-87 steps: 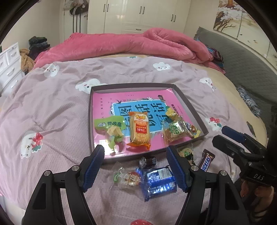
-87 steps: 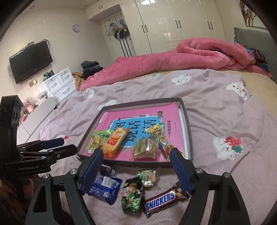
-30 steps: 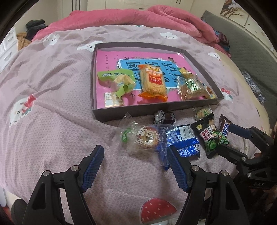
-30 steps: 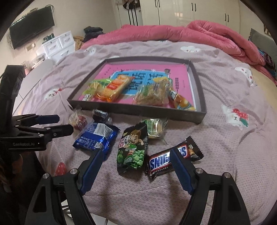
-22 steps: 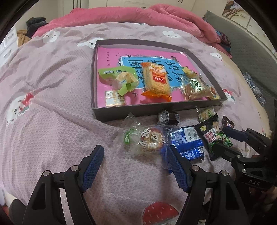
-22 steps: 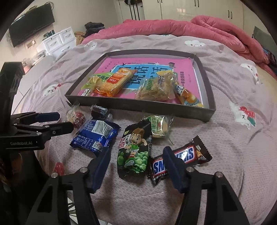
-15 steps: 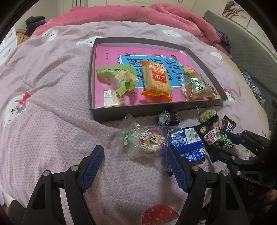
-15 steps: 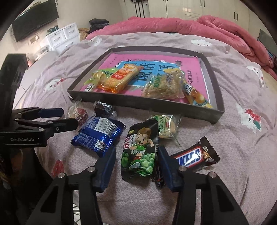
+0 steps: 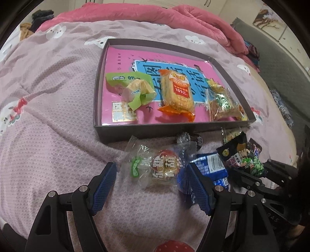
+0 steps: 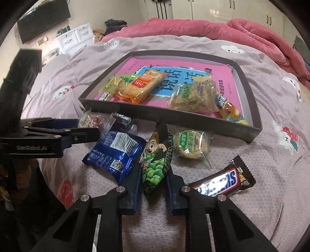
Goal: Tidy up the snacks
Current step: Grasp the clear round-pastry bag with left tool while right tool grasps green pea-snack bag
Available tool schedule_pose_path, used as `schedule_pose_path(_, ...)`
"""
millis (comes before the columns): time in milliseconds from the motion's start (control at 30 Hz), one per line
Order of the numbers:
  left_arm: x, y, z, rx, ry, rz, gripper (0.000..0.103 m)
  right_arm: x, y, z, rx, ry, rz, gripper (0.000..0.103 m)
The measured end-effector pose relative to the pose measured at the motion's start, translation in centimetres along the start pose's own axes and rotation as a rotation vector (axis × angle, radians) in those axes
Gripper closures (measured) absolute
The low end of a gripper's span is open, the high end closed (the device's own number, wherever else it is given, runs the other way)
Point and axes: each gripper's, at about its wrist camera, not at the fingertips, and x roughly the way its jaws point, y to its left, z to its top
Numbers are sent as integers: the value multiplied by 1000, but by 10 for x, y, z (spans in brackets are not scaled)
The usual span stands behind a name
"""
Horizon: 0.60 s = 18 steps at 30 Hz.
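Observation:
A dark tray (image 9: 135, 133) (image 10: 174, 116) on the bed holds several snacks over a pink book. My right gripper (image 10: 153, 186) is shut on a black-and-green pea snack bag (image 10: 157, 155), also seen in the left wrist view (image 9: 242, 157). My left gripper (image 9: 151, 174) is open, its fingers on either side of a clear-wrapped red round snack (image 9: 160, 166). A blue packet (image 10: 116, 153) (image 9: 211, 168), a Snickers bar (image 10: 222, 180), a round green-labelled cake (image 10: 190, 145) and a small dark candy (image 9: 189, 138) lie in front of the tray.
A pink quilt (image 9: 155, 13) is bunched at the far side of the bed. White drawers (image 10: 75, 38) and a television (image 10: 42, 19) stand at the left. The mauve bedsheet (image 9: 48, 116) spreads left of the tray.
My right gripper has closed on the pea snack bag, which now stands up between the fingers. My left gripper has moved forward around the clear-wrapped red snack.

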Motion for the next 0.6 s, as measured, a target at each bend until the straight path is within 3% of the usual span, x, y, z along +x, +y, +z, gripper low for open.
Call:
schedule_pose_path(100,2,1,2,-24,-6,-13,28,-5,-4,3,25,-24,19,81)
schedule_pose_path(133,2,2,2,-29,-9,-19,34,-6,-4,3,29,-29,21,81)
schedule_pose_path(333,5,-1,2,-35,-10,-17,44,-14,-8,8,63,-69,51,81)
schedule_pose_path(600,-3,0,-1,-28,-34,-18,50,-22,-10,13,94,-112,88,81)
